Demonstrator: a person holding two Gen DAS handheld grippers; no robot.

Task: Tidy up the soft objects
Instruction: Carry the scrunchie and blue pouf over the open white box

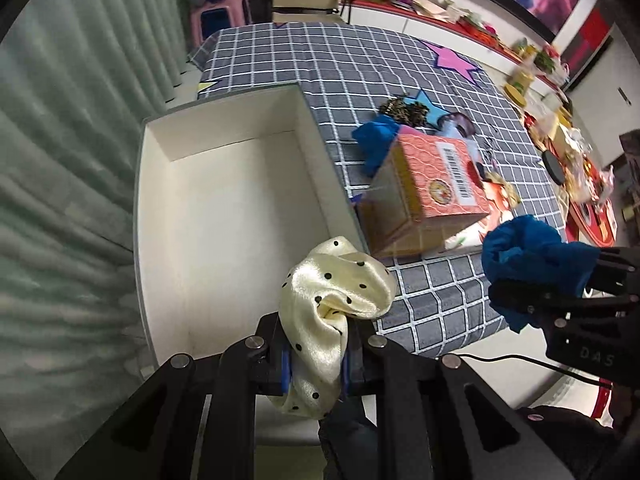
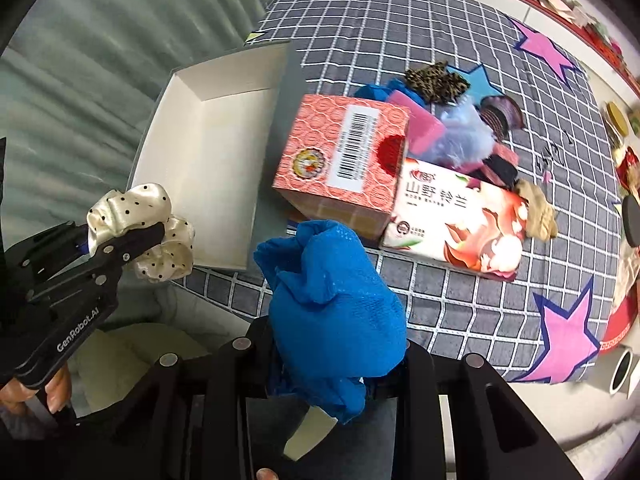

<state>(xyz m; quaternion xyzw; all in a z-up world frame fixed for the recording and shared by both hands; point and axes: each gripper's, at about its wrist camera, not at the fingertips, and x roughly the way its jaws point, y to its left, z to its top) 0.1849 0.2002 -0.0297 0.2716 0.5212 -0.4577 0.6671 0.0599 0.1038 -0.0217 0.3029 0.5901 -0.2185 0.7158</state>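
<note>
The cream polka-dot scrunchie [image 1: 332,320] was pinched between the fingers of the left gripper [image 1: 316,360], held in the air over the near corner of the white box [image 1: 224,216]. The blue mesh cloth [image 2: 332,308] was clamped in the right gripper [image 2: 336,360], bunched up and lifted above the checked tablecloth [image 2: 460,300], just to the right of the white box's near end. The white box itself sat open at the tablecloth's left edge, its inside bare. Against the box's right wall stood an orange carton [image 2: 344,160] with a barcode label, and touching that carton on its far-from-box side lay a tissue pack [image 2: 460,224] printed with a cartoon figure. Beyond the carton, further from the box, was a heap of soft things: a leopard-print scrunchie [image 2: 436,80], a pink sponge [image 2: 416,128], a pale blue fluffy piece [image 2: 464,136], another blue cloth [image 1: 376,140] and a beige scrunchie [image 2: 538,212] touching the tissue pack's corner
</note>
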